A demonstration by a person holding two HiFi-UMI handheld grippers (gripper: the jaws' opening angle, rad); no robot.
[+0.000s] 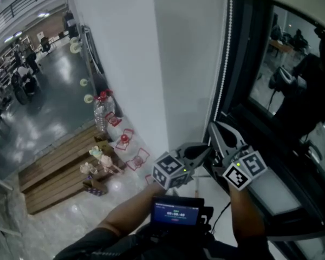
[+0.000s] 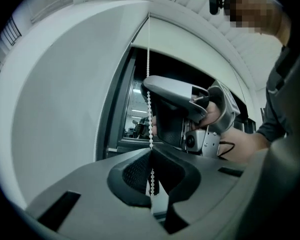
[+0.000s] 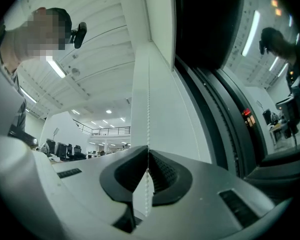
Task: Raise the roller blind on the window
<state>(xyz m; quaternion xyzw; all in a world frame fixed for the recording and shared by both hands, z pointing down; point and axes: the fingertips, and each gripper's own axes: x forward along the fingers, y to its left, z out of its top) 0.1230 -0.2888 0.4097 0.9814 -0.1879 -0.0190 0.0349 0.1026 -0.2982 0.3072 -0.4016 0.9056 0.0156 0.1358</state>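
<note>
While I stood at the window, my left gripper had its dark ribbed pads pressed together on the white beaded cord of the roller blind, with the beads running straight down through the seam between the jaws and showing again just below them. My right gripper was likewise clamped on that same cord, its jaws closed with the thin line of beads pinched between the pads. From the left gripper view, the right gripper sat just above and beyond the left one, with my hand wrapped round its grey handle. In the head view the two grippers were close together, side by side, at the lower left corner of the dark glass window with its black frame. The cord hung down the left edge of that frame, just beside the plain white wall. A pale band curved across the top of the window, but I could not tell whether it was the blind's lower edge. Down on the floor by the wall stood a clear plastic bottle with a red cap, next to a strip of brown wooden planking.
</note>
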